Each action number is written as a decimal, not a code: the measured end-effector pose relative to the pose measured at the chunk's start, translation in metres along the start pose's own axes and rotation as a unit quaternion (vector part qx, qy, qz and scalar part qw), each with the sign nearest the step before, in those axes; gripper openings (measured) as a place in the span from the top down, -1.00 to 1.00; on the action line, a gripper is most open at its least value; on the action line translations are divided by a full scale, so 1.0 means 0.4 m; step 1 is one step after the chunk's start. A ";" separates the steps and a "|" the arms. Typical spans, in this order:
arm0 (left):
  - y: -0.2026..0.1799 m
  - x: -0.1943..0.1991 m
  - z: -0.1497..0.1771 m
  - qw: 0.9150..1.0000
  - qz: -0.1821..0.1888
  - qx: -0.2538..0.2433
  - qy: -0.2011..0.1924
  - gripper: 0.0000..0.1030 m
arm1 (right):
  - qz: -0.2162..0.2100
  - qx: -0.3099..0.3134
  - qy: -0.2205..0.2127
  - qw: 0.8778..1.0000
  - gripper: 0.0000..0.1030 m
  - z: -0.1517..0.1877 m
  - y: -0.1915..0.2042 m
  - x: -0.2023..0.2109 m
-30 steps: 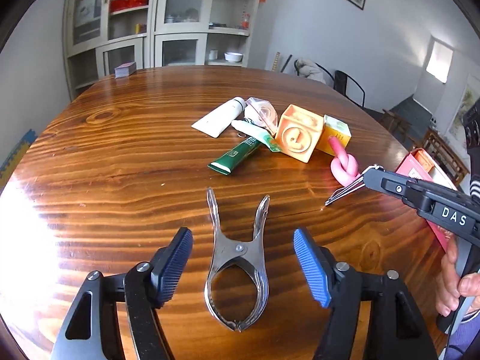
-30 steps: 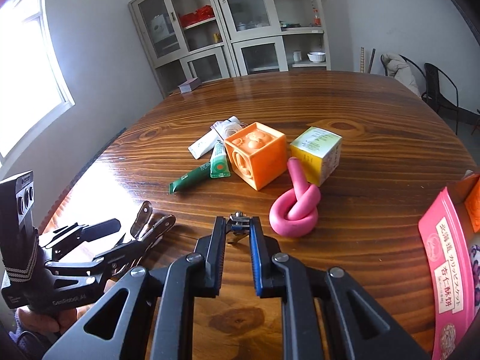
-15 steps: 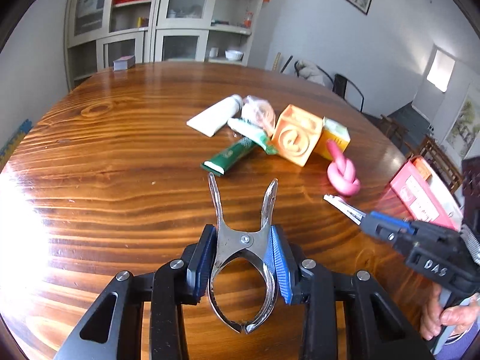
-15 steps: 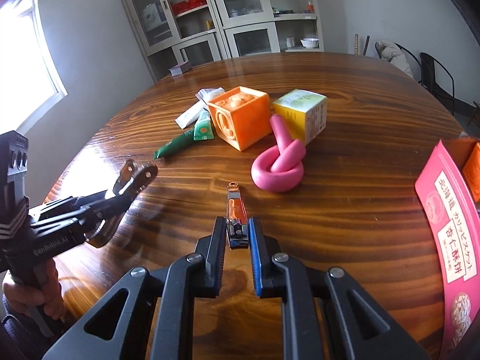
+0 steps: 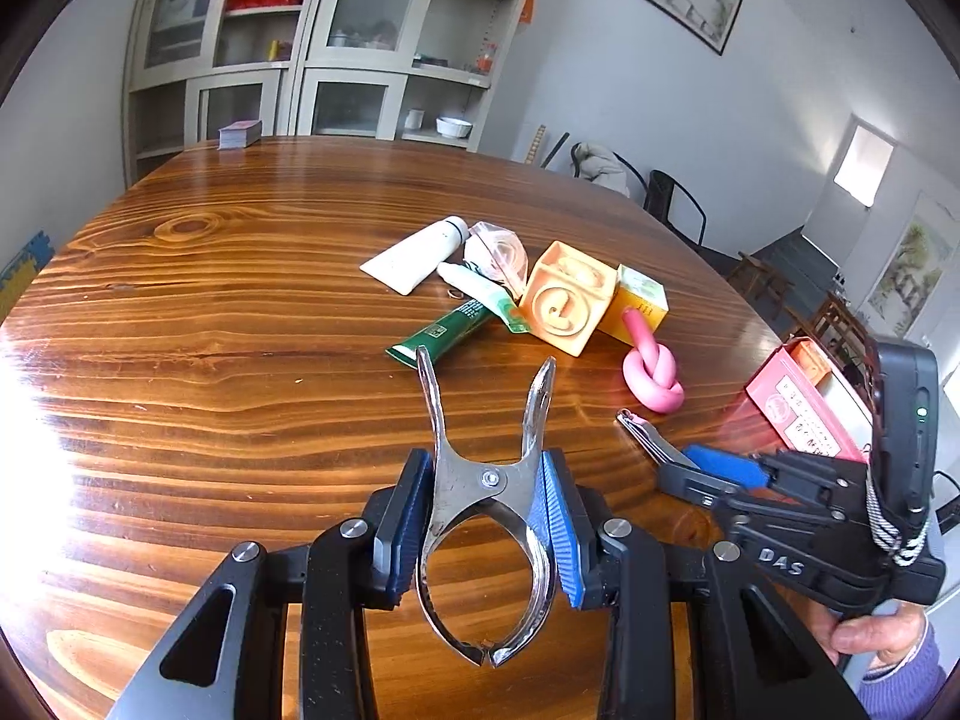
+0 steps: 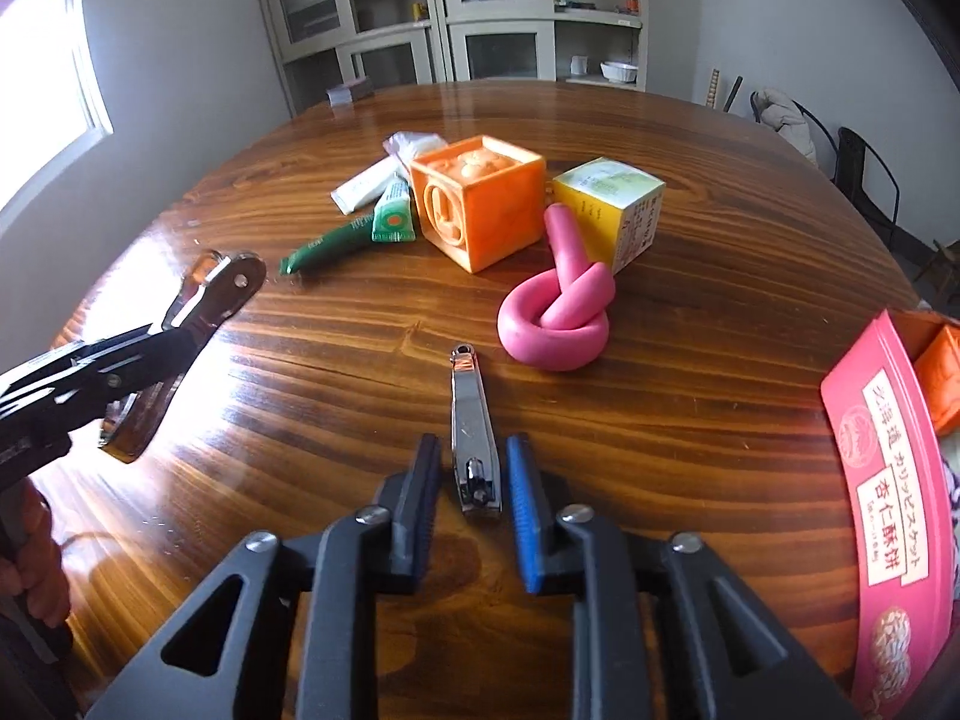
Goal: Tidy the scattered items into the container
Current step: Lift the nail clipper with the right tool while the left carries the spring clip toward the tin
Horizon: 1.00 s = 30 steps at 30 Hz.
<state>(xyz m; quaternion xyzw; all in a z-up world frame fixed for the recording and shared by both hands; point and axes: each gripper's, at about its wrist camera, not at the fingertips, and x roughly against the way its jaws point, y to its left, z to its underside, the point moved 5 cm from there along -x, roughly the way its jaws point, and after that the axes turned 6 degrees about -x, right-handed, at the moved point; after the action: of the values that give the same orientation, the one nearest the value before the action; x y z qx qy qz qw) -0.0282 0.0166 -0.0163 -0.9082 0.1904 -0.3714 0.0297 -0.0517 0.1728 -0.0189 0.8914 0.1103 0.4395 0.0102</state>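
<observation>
My left gripper (image 5: 487,531) is shut on a large metal spring clamp (image 5: 489,480) and holds it just above the wooden table (image 5: 210,312); the clamp also shows in the right wrist view (image 6: 210,294). My right gripper (image 6: 471,507) holds a silver nail clipper (image 6: 474,444) between its pads, which stand slightly apart from it; the clipper also shows in the left wrist view (image 5: 648,441). The pink container box (image 6: 888,468) stands at the right table edge, also visible in the left wrist view (image 5: 804,408).
A pink knotted tube (image 6: 558,312), an orange cube (image 6: 480,204), a yellow-green box (image 6: 612,210), a green tube (image 6: 336,243), a white tube (image 5: 414,255) and a plastic bag (image 5: 495,252) lie mid-table. A card deck (image 5: 240,133) sits at the far edge.
My left gripper closed on the clamp and lifted it. My right gripper's pads have spread a little around the nail clipper, which now shows longer in front of them.
</observation>
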 end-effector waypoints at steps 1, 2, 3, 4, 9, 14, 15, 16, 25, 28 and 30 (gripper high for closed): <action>0.001 0.000 0.001 1.000 0.000 0.000 0.000 0.25 | 0.009 0.012 0.000 1.000 0.18 -0.001 0.008 -0.005; 0.002 -0.001 0.001 1.000 0.000 0.001 0.001 0.25 | 0.018 0.024 -0.003 1.000 0.18 -0.002 0.016 -0.009; 0.002 -0.001 0.001 1.000 0.000 0.001 0.001 0.25 | 0.021 0.027 -0.006 0.999 0.31 -0.003 0.021 -0.010; 0.002 -0.002 0.002 1.000 -0.001 0.001 0.001 0.25 | 0.019 0.027 -0.007 0.999 0.48 -0.004 0.024 -0.009; -0.007 -0.006 0.003 1.000 0.000 0.001 0.004 0.25 | -0.003 0.009 -0.006 1.000 0.68 0.011 0.018 0.005; -0.046 -0.010 0.000 1.000 0.015 -0.001 0.007 0.25 | -0.032 -0.040 -0.028 0.998 0.68 0.013 -0.028 0.068; -0.060 -0.011 -0.002 1.000 0.018 -0.004 0.008 0.25 | -0.033 -0.046 -0.037 0.998 0.68 0.010 -0.039 0.086; -0.076 -0.014 -0.006 1.000 0.022 -0.008 0.008 0.25 | -0.033 -0.052 -0.045 0.997 0.68 0.008 -0.049 0.105; -0.273 -0.013 -0.061 0.996 0.057 -0.074 0.002 0.25 | -0.008 -0.116 -0.131 0.985 0.68 0.019 -0.196 0.291; -0.352 -0.013 -0.078 0.993 0.070 -0.100 -0.001 0.25 | 0.012 -0.142 -0.154 0.978 0.68 0.036 -0.271 0.345; -0.404 -0.016 -0.086 0.990 0.077 -0.115 -0.004 0.25 | 0.028 -0.159 -0.168 0.972 0.68 0.053 -0.325 0.382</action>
<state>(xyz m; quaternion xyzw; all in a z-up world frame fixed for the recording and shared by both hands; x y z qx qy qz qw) -0.0037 0.1714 0.0356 -0.8898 0.3006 -0.3403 -0.0456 0.0304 0.3328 0.0726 0.9423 0.0109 0.2952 0.1577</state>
